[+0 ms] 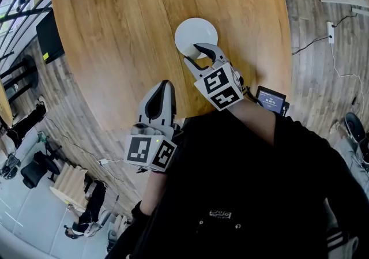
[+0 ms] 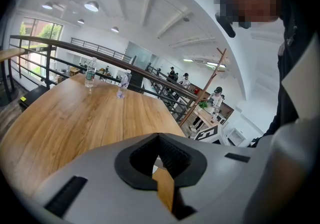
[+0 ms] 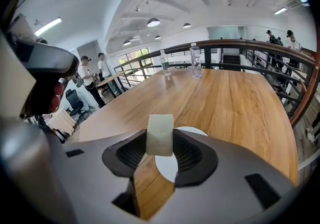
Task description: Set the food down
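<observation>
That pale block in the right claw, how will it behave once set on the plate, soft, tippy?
The pale block, pinched in the right claw, has rounded edges, so it is probably soft and could dent. Held tall and narrow, it might tip on the white plate. Its flat sides suggest it won't roll.

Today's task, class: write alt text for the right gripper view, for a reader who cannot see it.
The right gripper's grey jaws clamp a pale block of food above a white plate on a wooden table. Two water bottles stand at the table's far end.
</observation>
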`<state>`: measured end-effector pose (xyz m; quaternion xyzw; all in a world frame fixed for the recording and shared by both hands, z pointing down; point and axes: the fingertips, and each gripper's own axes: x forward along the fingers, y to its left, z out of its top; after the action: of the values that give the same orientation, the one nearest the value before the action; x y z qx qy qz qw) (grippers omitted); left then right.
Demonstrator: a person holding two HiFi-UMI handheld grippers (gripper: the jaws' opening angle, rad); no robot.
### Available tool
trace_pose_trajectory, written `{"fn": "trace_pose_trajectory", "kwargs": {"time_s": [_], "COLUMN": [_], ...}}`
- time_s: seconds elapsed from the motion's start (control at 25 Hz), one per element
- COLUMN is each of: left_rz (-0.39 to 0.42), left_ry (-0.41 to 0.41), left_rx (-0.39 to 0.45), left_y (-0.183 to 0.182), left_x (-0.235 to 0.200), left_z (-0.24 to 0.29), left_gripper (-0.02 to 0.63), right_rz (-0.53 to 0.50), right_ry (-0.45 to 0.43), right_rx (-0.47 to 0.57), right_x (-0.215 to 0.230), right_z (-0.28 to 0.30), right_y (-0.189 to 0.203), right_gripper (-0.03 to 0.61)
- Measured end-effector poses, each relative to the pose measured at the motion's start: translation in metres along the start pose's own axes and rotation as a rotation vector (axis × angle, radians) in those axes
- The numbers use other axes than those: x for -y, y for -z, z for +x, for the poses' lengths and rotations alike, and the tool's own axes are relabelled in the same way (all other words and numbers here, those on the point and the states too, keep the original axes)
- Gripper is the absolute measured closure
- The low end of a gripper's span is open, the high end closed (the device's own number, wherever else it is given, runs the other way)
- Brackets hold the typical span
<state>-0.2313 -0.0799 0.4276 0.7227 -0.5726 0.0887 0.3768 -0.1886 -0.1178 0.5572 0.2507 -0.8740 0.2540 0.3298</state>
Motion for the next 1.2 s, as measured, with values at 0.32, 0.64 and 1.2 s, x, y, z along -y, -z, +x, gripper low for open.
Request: {"fn": "trace_pose_trajectory", "kwargs": {"time_s": [0.32,0.64,1.2], "left_rz": [-0.009,-0.020,-0.039], "left_ry": [-0.010,-0.022,-0.042], "left_rx": [0.000,0.004,0.016], "left_y": [0.004,0.006,0.006], "left_x": [-0.003,-0.008,-0.016], "left_z": [-0.004,-0.007,-0.013], "left_gripper": [0.615,0.615,0.615], "right_rz": [-0.013,-0.025,-0.098], "right_ry": [0.026,0.076,0.112], "right_rx": [-0.030,-0.074,-0.207], "right_x": [0.011,0.036,0.056], "right_z": [0.014,0.036,0.067], "right_y": [0.012,0.026,0.053], "right_gripper": [0.403,0.402,0.402]}}
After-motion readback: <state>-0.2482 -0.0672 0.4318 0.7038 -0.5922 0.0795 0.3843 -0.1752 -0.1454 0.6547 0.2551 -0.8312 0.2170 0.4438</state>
